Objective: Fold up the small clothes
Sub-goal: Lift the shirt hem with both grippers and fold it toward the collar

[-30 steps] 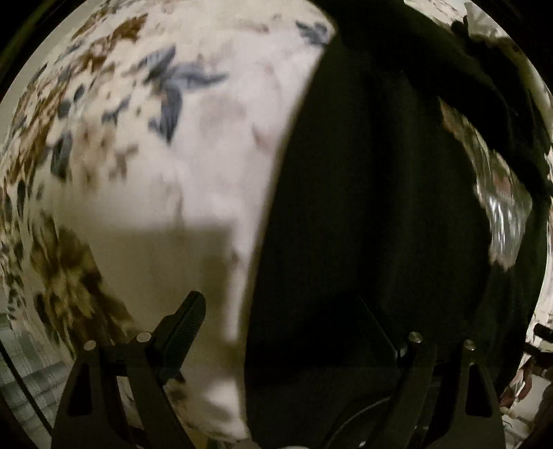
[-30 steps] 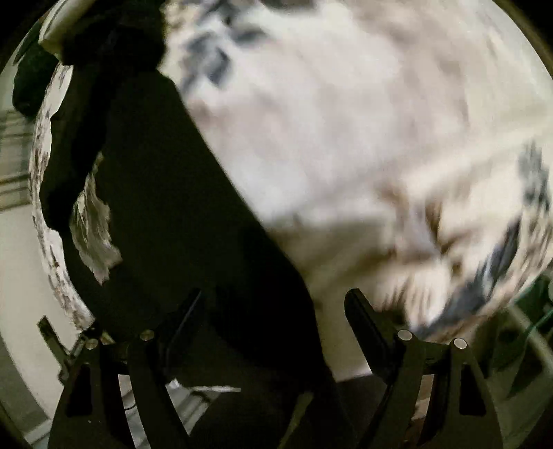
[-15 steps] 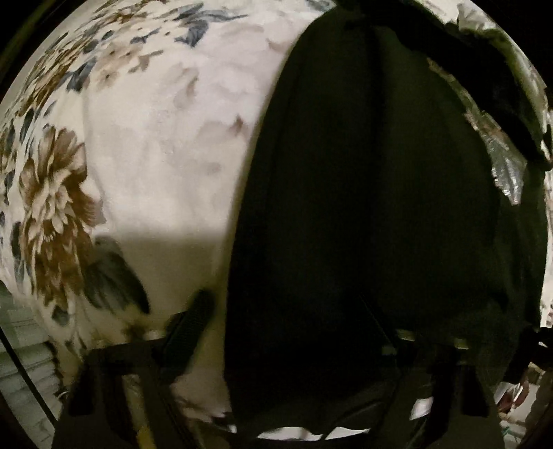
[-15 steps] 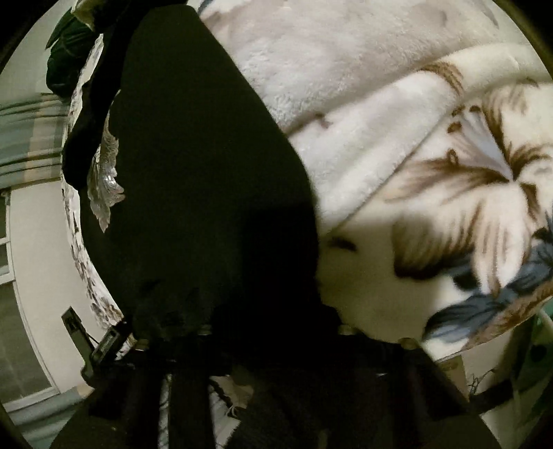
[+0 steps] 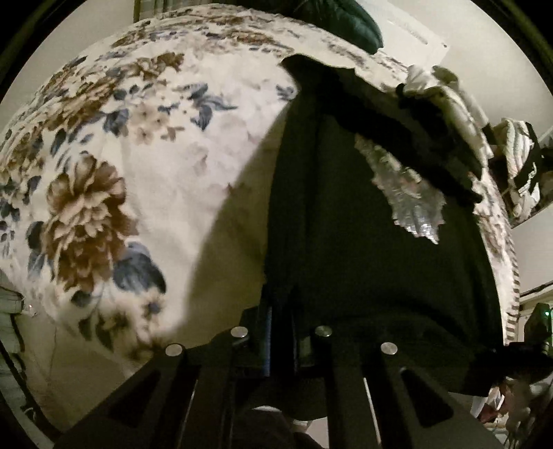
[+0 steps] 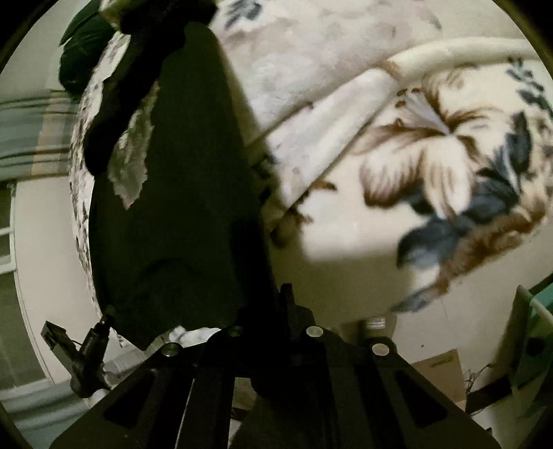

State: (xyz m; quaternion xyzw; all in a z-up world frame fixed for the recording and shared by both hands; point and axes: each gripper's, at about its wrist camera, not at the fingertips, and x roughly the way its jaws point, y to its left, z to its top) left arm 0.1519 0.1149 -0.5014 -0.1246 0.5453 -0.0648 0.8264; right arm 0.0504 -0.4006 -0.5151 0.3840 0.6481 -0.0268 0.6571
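— Where's the black shirt (image 5: pixel 345 224)?

— Spread flat on the flowered blanket (image 5: pixel 155 165), silver print (image 5: pixel 404 193) facing up, a dark cushion (image 5: pixel 349 24) beyond the blanket's far edge.

— And the claws?

— Left claw (image 5: pixel 281 340) is pinched narrow on the shirt's near hem. Right claw (image 6: pixel 273 328) is likewise clamped on the shirt's edge (image 6: pixel 193 207), with the blanket's fold beside it.

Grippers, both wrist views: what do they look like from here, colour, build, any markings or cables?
Both look alike. The left gripper and right gripper are matte black, with flat angular linkage bars pierced by triangular cut-outs and joined by round silver pins. The left gripper shows a thin blue strip between its fingers. No cables, markings or sleeves are visible.
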